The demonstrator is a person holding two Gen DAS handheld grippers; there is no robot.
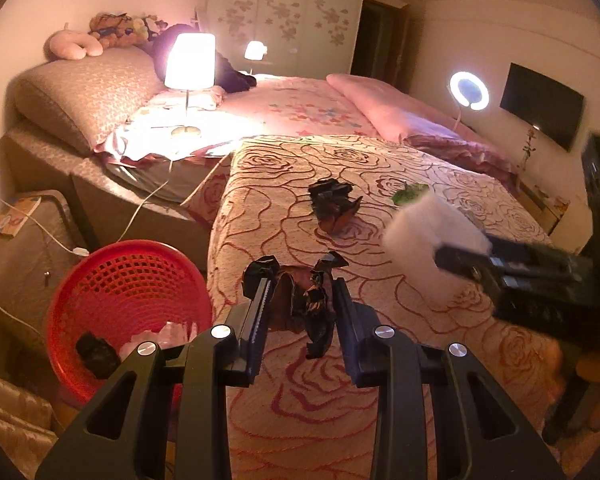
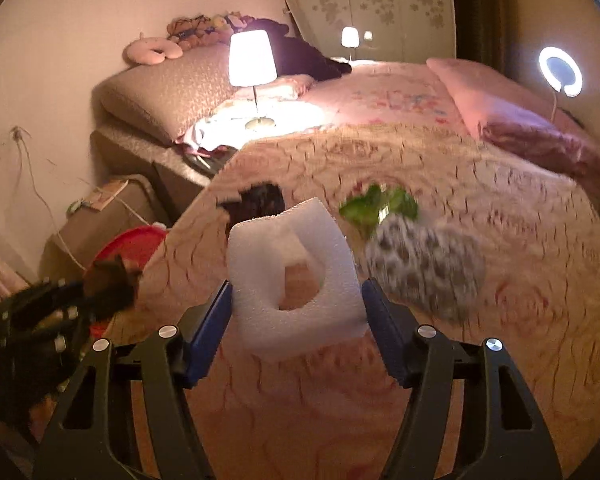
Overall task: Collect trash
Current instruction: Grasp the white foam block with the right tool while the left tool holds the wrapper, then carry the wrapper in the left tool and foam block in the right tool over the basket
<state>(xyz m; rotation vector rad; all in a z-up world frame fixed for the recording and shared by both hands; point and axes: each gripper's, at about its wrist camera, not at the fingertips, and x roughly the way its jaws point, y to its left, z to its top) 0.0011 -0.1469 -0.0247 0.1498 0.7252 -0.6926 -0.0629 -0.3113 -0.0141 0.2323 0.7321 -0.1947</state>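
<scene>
The left tool (image 1: 300, 300) stood closed on a crumpled dark wrapper (image 1: 304, 300), its two pads pinching the foil just above the near end of the rose-patterned bedspread (image 1: 380, 184). Left of the bedspread's near corner, down on the floor, sat the red basket (image 1: 116, 292), with a dark lump and some pale scraps already in its bottom. The right tool (image 2: 296, 304) held a white foam piece (image 2: 296, 268) with a hole through it; both blue pads pressed its sides, the jaws standing about half spread around it, and it hung over the bedspread's near half. Just right of the foam, on the bedspread, lay a grey-and-white patterned bundle (image 2: 428, 264), too blurred for me to say what it was. Beyond that lay a green scrap (image 1: 410, 194), and to its left a second dark crumpled wrapper (image 1: 334, 206), both nearer the bedspread's middle. Past the bedspread's far edge a lit table lamp (image 1: 190, 62) stood on the bed, and a ring light (image 1: 468, 90) glowed by the far wall.
</scene>
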